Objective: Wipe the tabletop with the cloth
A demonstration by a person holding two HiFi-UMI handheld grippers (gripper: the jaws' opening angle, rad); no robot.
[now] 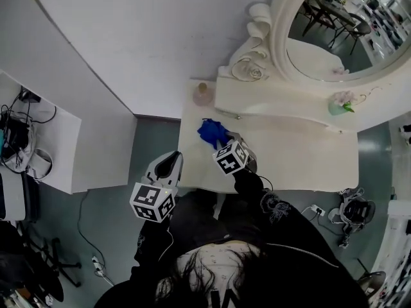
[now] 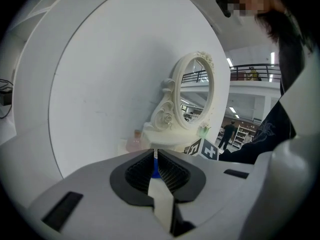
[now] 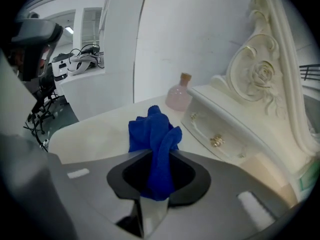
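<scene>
The right claw point(image 3: 159, 156) clamps the cloth point(image 3: 152, 131) over the bench point(image 1: 308, 156), the left claw point(image 2: 155, 166) is narrow and empty; wiping likely next requires pressing down and sweeping.

A white wall point(image 1: 141, 37) backs an ornate oval mirror point(image 1: 337, 27) above grey-green floor point(image 1: 154, 153), side desk point(image 1: 58, 146) at left.

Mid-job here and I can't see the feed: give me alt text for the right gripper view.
The right gripper is shut on a bunched blue cloth, with the cream tabletop beyond it. Farther back, a pink bottle stands by the wall, next to a drawer under an ornate mirror frame.
</scene>
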